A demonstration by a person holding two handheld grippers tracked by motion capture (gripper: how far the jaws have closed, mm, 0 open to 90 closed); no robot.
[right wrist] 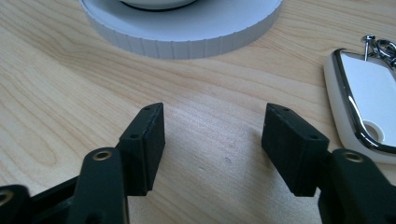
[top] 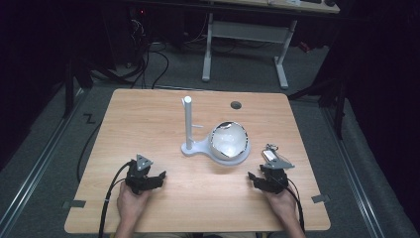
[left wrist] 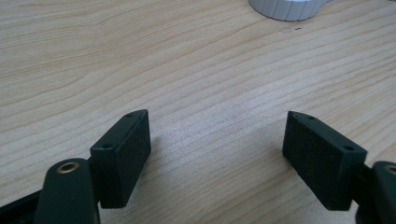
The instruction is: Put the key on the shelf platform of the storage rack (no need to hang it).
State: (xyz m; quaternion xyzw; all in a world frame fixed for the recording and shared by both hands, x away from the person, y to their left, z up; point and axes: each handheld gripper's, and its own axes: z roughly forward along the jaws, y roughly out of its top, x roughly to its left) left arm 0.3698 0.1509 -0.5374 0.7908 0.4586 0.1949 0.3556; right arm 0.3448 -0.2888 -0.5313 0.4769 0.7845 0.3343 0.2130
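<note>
A white stand (top: 188,124) with an upright post and a small side peg rises from the middle of the wooden table (top: 143,114). Its round base (right wrist: 187,32) carries a shiny bowl-like dish (top: 229,140). A white key fob (right wrist: 362,102) with a chrome rim and a key ring lies flat to the right of the base (left wrist: 287,7). My left gripper (top: 148,174) rests low at the front left, open, with bare wood between its pads (left wrist: 217,121). My right gripper (top: 267,173) is open at the front right (right wrist: 215,112), just short of the key fob (top: 270,154), which lies to the right of its jaws.
A dark cable port (top: 236,105) is set in the table's far side. Beyond the table stands a white-legged desk (top: 247,34) with cables on the grey floor. Bare wood stretches across the left half and the front of the table.
</note>
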